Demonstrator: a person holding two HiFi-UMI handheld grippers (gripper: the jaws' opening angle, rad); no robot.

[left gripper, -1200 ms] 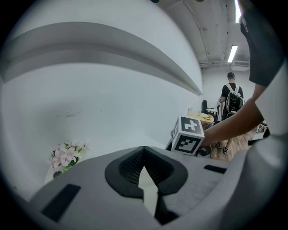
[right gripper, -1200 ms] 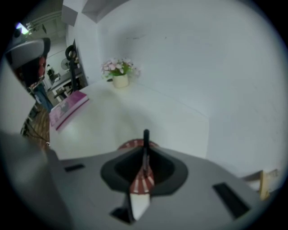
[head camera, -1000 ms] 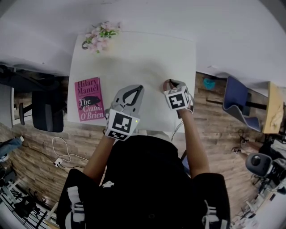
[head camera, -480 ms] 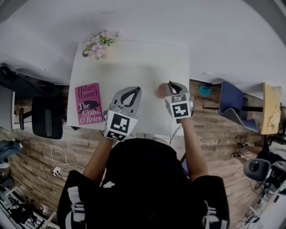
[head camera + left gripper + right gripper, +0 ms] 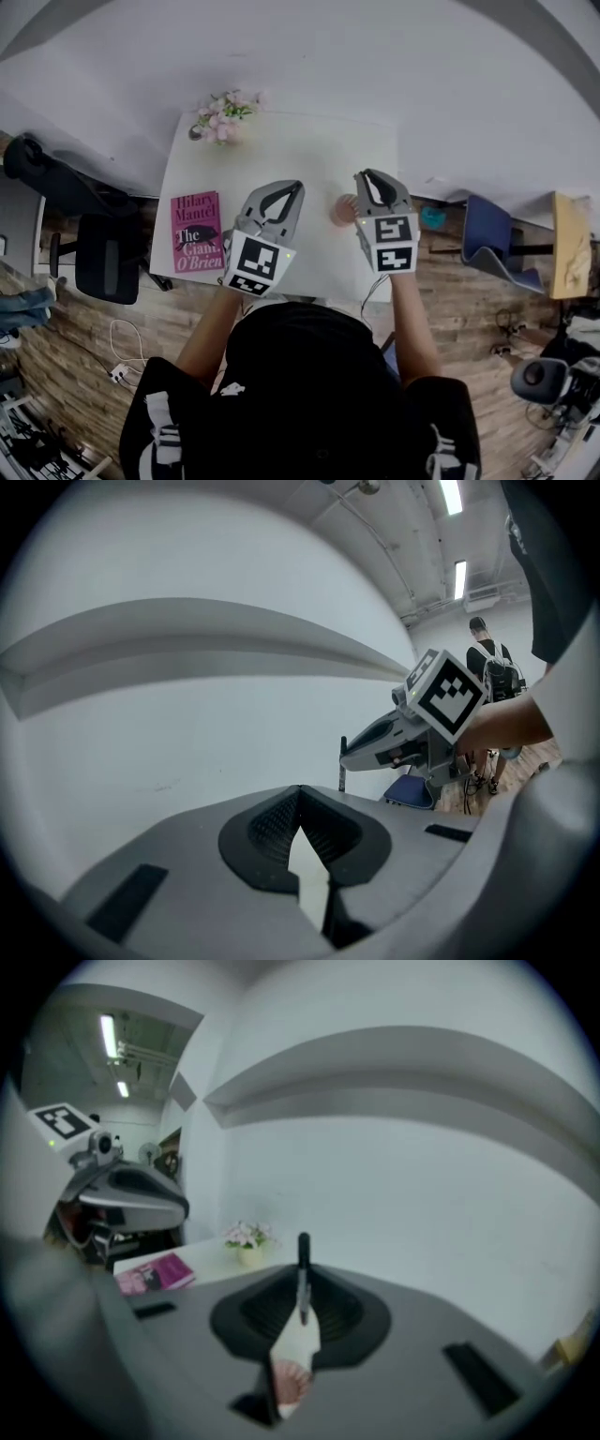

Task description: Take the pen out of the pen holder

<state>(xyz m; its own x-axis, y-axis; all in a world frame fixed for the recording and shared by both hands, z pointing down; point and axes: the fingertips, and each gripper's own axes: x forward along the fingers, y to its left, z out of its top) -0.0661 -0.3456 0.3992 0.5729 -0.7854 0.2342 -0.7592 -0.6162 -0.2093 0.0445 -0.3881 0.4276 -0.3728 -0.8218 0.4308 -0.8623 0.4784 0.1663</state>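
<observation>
Looking down in the head view, the white table [image 5: 281, 150] carries a pink book [image 5: 197, 232] at nine o'clock and flowers [image 5: 225, 111] at eleven. The pink pen holder [image 5: 340, 210] stands towards three o'clock, just beside the right gripper [image 5: 365, 175], and the left gripper [image 5: 293, 186] hangs near the middle. The left gripper view shows its jaws meeting on nothing. In the right gripper view the jaws pinch the black pen [image 5: 303, 1255] upright, above the pen holder at six o'clock.
</observation>
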